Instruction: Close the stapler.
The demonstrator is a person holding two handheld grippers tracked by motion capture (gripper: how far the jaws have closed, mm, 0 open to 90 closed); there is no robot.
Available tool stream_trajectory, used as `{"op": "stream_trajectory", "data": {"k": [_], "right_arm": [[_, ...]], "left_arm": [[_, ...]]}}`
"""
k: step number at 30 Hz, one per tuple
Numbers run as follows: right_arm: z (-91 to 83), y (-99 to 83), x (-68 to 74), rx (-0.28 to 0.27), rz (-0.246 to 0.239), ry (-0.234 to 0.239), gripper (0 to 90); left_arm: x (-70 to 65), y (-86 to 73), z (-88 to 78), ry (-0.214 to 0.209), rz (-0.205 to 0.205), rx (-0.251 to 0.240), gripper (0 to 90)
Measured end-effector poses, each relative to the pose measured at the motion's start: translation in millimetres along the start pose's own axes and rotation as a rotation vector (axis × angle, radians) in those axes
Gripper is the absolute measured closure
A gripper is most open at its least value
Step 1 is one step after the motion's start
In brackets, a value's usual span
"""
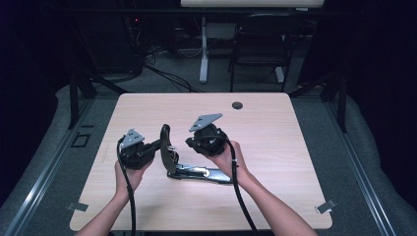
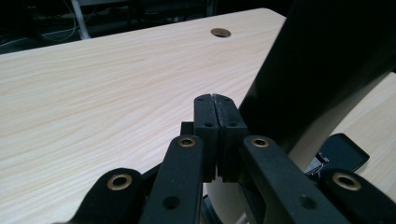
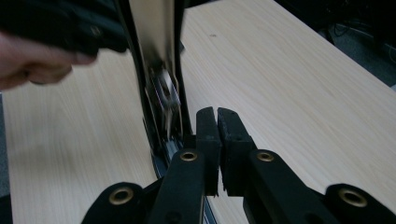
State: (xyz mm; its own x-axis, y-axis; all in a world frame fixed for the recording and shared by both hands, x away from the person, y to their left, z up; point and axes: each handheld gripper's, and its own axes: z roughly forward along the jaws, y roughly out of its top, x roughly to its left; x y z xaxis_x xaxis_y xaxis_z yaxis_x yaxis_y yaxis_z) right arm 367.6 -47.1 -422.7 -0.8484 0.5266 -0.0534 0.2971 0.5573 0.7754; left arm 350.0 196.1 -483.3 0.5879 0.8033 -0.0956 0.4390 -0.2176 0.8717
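Observation:
A large black stapler lies swung open on the pale wooden table [image 1: 285,147]. Its base [image 1: 202,173] is flat on the wood and its top arm [image 1: 165,146] stands upright. My left gripper [image 1: 156,145] is just left of the raised arm, jaws pressed together and empty. In the left gripper view the shut pads [image 2: 214,105] sit close beside the dark arm [image 2: 317,70]. My right gripper [image 1: 190,143] hovers right of the arm, above the base. Its jaws [image 3: 217,116] are shut with nothing between them, next to the arm's metal inner side [image 3: 156,51].
A round cable hole [image 1: 237,105] sits near the table's far edge. Beyond the table stand a black chair [image 1: 260,39] and a white desk leg [image 1: 203,54] amid floor cables. The left hand [image 3: 28,65] appears blurred in the right gripper view.

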Motion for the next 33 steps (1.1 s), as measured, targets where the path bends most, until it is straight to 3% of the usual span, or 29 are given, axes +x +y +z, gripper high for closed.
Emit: {"op": "stream_trajectory", "data": {"k": [5, 18, 22, 27, 33], "right_arm": [[-6.3, 6.3, 9.7, -0.045, -0.018, -0.01, 90.0], [-27.4, -31.0, -4.5, -0.066, 0.049, -0.008, 90.0], [-32.5, -43.4, -11.3, -0.063, 0.078, 0.001, 90.0], [-33.2, -54.7, -16.5, -0.029, 0.085, 0.006, 89.9], [-34.3, -60.8, -18.0, -0.013, 0.084, 0.003, 90.0]], "left_arm": [[-11.5, -4.3, 9.2, -0.039, 0.053, 0.057, 89.3], [-21.0, -8.2, 17.3, -0.071, 0.095, 0.099, 88.5], [-20.3, -7.6, 18.5, -0.08, 0.107, 0.126, 82.9], [-16.1, -7.0, 15.8, -0.083, 0.089, 0.147, 73.8], [-1.6, -9.6, 9.0, -0.074, 0.034, 0.186, 46.7]]}}
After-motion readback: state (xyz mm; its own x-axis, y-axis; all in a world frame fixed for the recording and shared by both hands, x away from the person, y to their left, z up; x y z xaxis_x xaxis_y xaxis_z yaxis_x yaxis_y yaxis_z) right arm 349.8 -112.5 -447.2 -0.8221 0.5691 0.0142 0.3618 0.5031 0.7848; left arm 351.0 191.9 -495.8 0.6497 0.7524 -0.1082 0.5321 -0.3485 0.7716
